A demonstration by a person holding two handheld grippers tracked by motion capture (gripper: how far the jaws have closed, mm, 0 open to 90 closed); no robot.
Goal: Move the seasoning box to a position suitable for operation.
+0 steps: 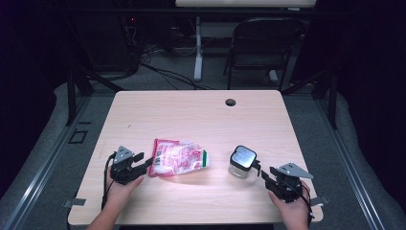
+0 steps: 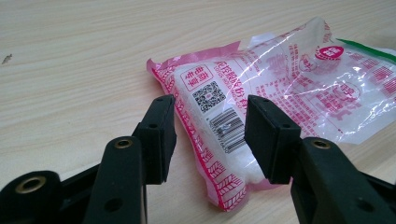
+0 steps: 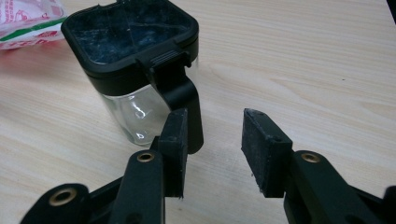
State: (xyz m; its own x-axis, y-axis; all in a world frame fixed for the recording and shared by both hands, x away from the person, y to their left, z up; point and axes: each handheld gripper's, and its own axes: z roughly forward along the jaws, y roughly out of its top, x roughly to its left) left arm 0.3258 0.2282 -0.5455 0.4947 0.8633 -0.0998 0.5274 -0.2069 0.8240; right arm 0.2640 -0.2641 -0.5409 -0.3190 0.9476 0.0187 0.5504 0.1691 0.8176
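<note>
- Left claw [image 2: 210, 135], jaws spread, straddles the near end of a soft plastic bag [image 2: 280, 88] of white grains lying flat on the worktop [image 1: 191, 110]; likely limp and slippery, best pinched at its sealed edge.
- Right claw [image 3: 212, 149], released, sits just before the handle of a lidded glass jar [image 3: 135, 60]: rigid, breakable.

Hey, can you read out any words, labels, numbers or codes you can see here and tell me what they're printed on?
Clear plastic bag with pink print: pink characters in an East Asian script, too blurred to quote.
Same bag: a QR code and a barcode; its digits are too small to read.
Same bag: a round pink badge, text unreadable.
Clear square jar with black lid: no text visible.
</note>
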